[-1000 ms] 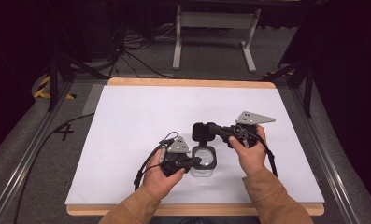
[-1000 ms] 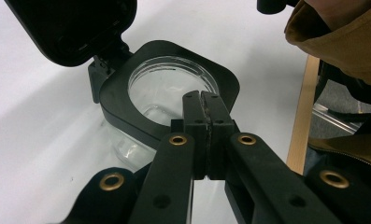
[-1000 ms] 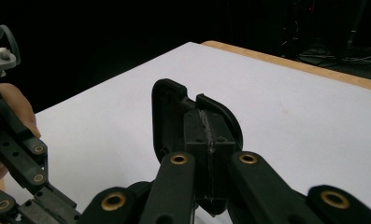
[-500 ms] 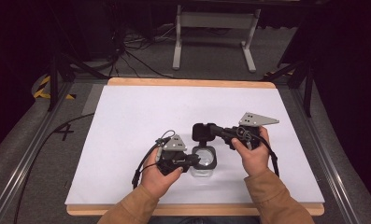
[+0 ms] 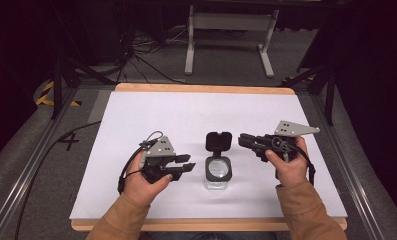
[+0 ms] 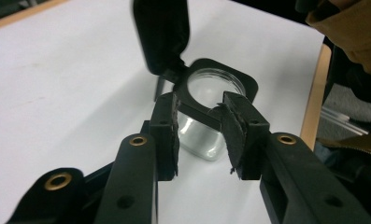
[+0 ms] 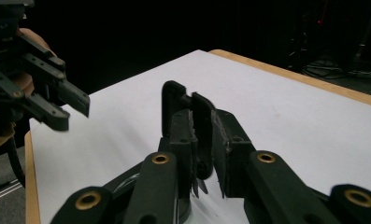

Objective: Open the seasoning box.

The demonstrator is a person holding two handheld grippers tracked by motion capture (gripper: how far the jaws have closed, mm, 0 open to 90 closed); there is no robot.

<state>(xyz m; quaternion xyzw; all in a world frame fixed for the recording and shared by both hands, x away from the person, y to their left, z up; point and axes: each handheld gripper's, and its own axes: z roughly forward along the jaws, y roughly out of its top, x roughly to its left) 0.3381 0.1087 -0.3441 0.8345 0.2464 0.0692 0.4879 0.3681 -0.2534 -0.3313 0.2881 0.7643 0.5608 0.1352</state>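
A small clear glass jar (image 5: 218,172) stands near the table's middle front. Its black flip lid (image 5: 218,141) is hinged open and stands upright behind the mouth. My left gripper (image 5: 187,165) is just left of the jar, open, jaws apart from the glass. In the left gripper view the jar (image 6: 199,140) and its lid (image 6: 162,32) sit just beyond the open gripper (image 6: 199,128). My right gripper (image 5: 242,140) hovers right of the lid, clear of it. In the right gripper view that gripper (image 7: 204,140) shows a narrow gap, with the lid (image 7: 171,100) beyond and the left gripper (image 7: 71,109) farther off.
The white table top (image 5: 186,115) has a wooden edge (image 5: 206,88) at the back. A metal stand (image 5: 228,30) and cables (image 5: 136,55) lie on the floor beyond. A dark rail (image 5: 331,90) runs along the table's right side.
Both grippers have pulled away from the jar, the left one to the left and the right one to the right. The lid, held by the right gripper before, now stands free.
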